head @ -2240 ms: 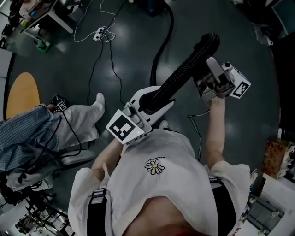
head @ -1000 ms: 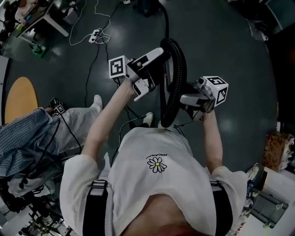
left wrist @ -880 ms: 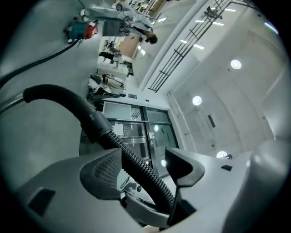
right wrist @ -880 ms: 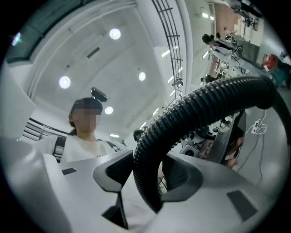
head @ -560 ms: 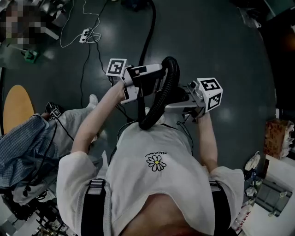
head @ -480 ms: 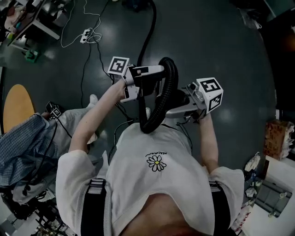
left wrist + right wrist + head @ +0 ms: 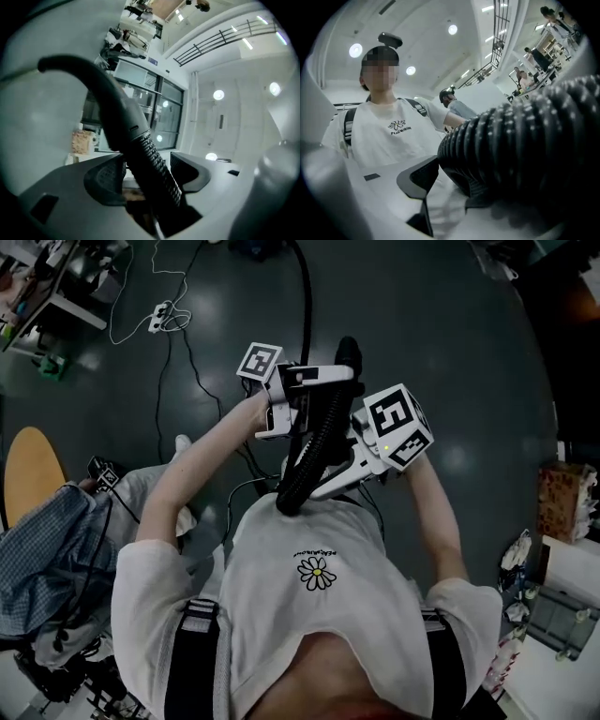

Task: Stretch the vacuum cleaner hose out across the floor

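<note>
- Both grippers sit closer together than half a second ago. The right gripper (image 7: 323, 482) has rolled so that its marker cube (image 7: 398, 423) is tilted. The bend of the hose (image 7: 323, 427) at the top is tighter.
- Hose position: the ribbed black hose is held off the floor (image 7: 450, 324) in front of the person's white shirt (image 7: 314, 615). Its lower end hangs just at the chest, and it rises steeply between the two grippers.
- Right gripper: the jaws are closing with the hose between them. In the right gripper view the one visible pad (image 7: 419, 176) meets the ribs, and the hose (image 7: 525, 145) covers the other jaw.
- Left gripper (image 7: 328, 381): the jaws are clamped on the hose (image 7: 152, 159) just below the point where the ribs join a smooth curved tube (image 7: 89, 75).
- Beyond the grippers, a thin black line (image 7: 305, 292) runs up the floor to the top edge.
- Far left: a power strip (image 7: 159, 310) lies among loose cables.
- Containers: a brown box (image 7: 561, 507) stands at the right edge. Its contents cannot be made out.
</note>
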Demonstrator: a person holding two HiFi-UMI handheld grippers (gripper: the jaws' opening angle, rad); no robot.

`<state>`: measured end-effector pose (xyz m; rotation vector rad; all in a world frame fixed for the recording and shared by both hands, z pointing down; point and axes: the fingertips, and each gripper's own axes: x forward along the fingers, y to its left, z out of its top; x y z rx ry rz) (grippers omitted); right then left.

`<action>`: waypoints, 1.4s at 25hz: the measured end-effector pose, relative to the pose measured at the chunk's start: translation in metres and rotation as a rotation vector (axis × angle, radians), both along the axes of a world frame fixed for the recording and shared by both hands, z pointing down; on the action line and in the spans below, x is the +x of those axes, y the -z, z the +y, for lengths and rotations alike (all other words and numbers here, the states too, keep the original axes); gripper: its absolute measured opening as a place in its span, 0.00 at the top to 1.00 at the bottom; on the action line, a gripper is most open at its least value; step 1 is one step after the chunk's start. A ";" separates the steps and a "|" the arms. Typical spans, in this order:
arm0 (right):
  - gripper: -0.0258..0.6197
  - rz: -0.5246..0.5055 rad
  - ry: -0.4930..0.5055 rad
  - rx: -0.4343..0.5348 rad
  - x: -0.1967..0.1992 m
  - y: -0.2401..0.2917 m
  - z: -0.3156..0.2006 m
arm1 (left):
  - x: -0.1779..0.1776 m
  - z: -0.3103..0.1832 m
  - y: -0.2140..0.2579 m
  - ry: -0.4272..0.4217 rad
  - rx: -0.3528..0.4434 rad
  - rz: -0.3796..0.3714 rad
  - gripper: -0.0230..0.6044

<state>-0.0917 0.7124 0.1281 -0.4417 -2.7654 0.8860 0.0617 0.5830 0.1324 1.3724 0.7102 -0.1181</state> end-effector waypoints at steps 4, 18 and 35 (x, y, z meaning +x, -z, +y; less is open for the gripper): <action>0.66 0.016 -0.059 0.028 0.000 -0.019 0.000 | 0.015 0.010 0.046 0.066 0.034 0.219 0.55; 0.66 -0.794 -1.089 -0.658 0.223 -0.023 -0.041 | -0.027 0.072 0.026 -0.060 0.311 0.086 0.78; 0.64 -0.448 -0.560 -1.270 0.083 -0.007 -0.136 | -0.078 0.198 0.065 -0.252 0.756 0.245 0.78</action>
